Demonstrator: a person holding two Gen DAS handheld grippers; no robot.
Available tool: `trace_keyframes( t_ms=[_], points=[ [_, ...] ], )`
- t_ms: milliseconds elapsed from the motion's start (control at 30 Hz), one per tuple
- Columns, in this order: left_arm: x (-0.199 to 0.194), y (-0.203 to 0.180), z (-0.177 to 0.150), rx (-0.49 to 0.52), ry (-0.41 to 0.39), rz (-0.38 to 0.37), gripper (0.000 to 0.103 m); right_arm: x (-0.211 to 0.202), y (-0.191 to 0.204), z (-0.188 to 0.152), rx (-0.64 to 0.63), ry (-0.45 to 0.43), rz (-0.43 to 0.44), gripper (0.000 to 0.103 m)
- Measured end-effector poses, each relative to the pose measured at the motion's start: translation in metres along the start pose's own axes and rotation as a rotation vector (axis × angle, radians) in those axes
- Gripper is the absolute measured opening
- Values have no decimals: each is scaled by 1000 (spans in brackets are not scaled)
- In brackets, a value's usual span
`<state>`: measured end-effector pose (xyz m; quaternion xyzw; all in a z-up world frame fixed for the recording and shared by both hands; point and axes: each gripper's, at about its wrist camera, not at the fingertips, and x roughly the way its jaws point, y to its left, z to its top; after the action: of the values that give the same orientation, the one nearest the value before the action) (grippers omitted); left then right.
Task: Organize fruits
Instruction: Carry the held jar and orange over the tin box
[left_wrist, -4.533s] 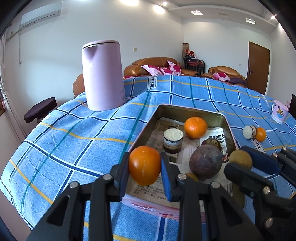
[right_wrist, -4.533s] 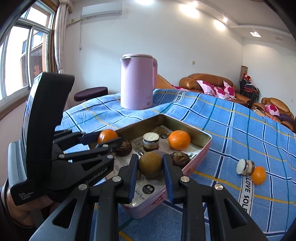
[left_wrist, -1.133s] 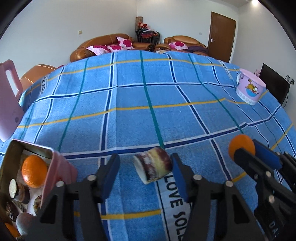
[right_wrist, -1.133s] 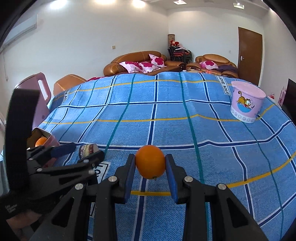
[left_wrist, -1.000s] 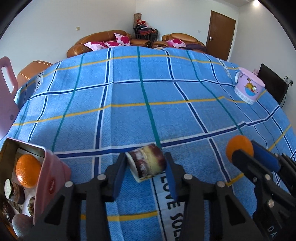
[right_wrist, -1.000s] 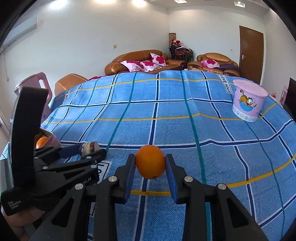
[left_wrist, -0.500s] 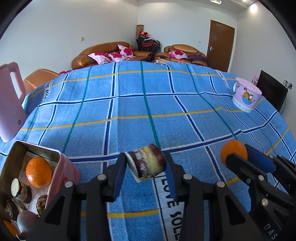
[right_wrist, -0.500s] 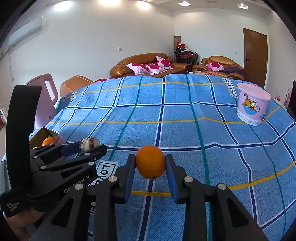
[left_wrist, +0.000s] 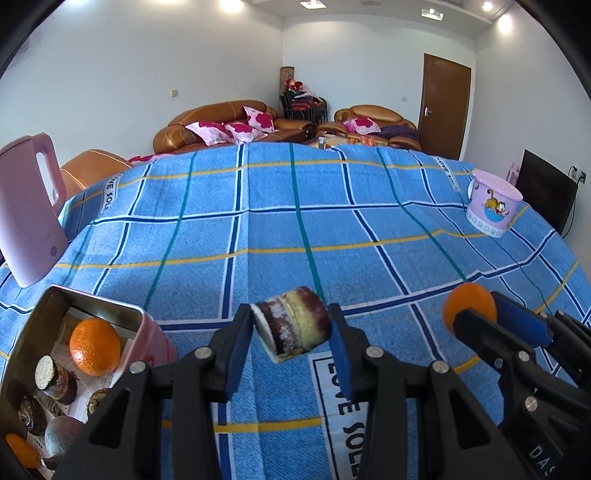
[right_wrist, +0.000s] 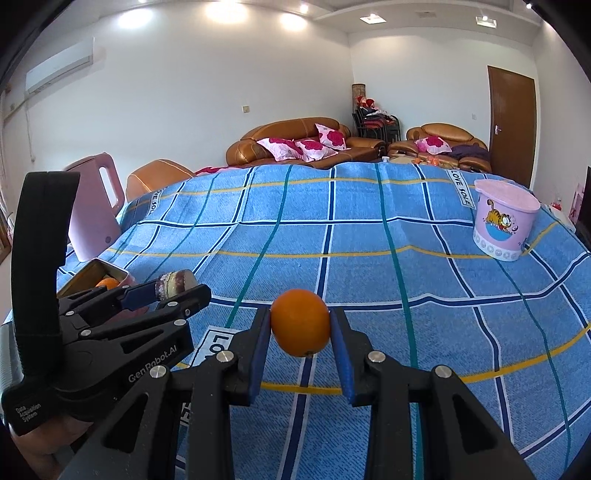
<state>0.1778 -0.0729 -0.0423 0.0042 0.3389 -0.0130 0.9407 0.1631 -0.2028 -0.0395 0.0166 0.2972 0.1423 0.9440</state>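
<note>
My left gripper is shut on a small layered cake roll, brown and cream, held tilted above the blue checked tablecloth. My right gripper is shut on an orange, also lifted off the cloth. In the left wrist view the right gripper and its orange show at the right. In the right wrist view the left gripper with the cake roll shows at the left. A pink tin tray at lower left holds an orange, several small cakes and dark round fruits.
A pink kettle stands at the far left beyond the tray. A pink cartoon bucket sits at the right side of the table. The blue tablecloth stretches far ahead. Sofas and a door lie beyond the table.
Both grippers have lifted and tipped up a little with their loads, so more of the room shows. In between, the left gripper closed on the cake roll; the right kept the orange.
</note>
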Motion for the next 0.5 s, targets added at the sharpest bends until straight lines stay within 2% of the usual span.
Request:
trace_keyframes(
  t_ms=[500],
  points=[
    [-13, -3, 0, 13, -76, 39, 42, -12, 1, -1, -9, -55, 0, 35]
  ],
)
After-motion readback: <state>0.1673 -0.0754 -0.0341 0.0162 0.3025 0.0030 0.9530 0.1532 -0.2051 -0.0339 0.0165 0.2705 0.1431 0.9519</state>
